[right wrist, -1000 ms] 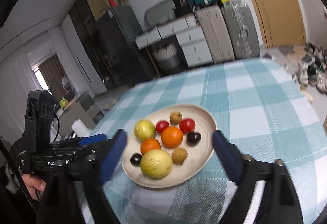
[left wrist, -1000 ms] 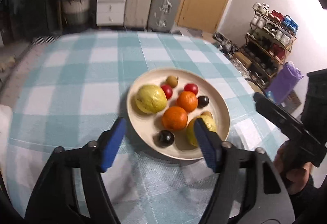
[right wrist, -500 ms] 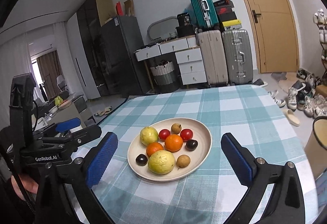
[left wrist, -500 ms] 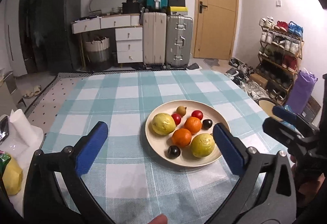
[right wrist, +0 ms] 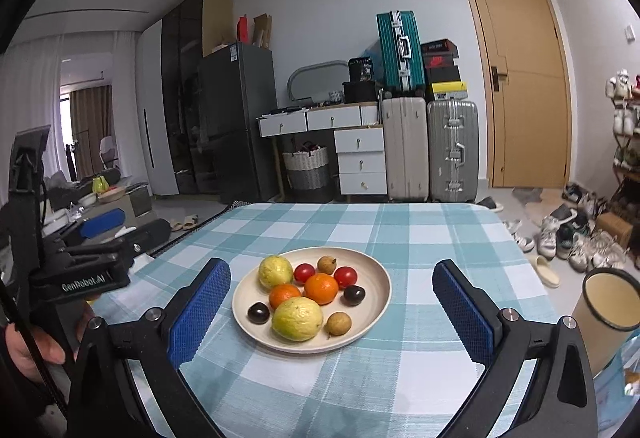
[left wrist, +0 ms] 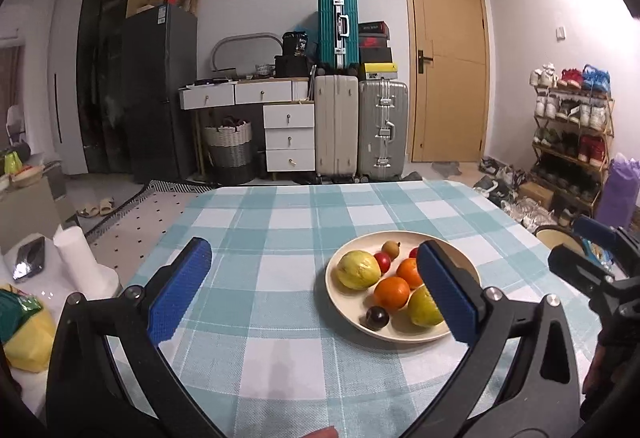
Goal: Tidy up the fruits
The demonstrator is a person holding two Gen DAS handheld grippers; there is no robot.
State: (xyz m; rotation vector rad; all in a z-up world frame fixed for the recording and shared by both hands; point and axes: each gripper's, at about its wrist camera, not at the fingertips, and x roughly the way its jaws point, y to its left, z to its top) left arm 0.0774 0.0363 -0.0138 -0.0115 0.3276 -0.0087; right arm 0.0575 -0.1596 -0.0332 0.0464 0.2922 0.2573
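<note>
A cream plate (right wrist: 376,274) (left wrist: 344,306) on the checked tablecloth holds two yellow-green guavas (right wrist: 297,319) (right wrist: 275,271), two oranges (right wrist: 321,288), two red tomatoes (right wrist: 345,276), two dark plums (right wrist: 258,312) and two small brown longans (right wrist: 338,323). My left gripper (left wrist: 312,290) is open and empty, held back from the plate, which lies to its right. My right gripper (right wrist: 332,314) is open and empty, with the plate between and beyond its fingers. The left gripper also shows in the right wrist view (right wrist: 100,238), at the left.
The teal and white checked table (right wrist: 420,238) surrounds the plate. A cream cup (right wrist: 604,314) stands off the table's right side. A white roll (left wrist: 76,258) and a yellow bag (left wrist: 24,334) sit left of the table. Suitcases, drawers and a shoe rack stand behind.
Both grippers have pulled back and up from the plate and tilted toward level, so more of the room shows. Both jaws have opened wider. The fruits have not moved.
</note>
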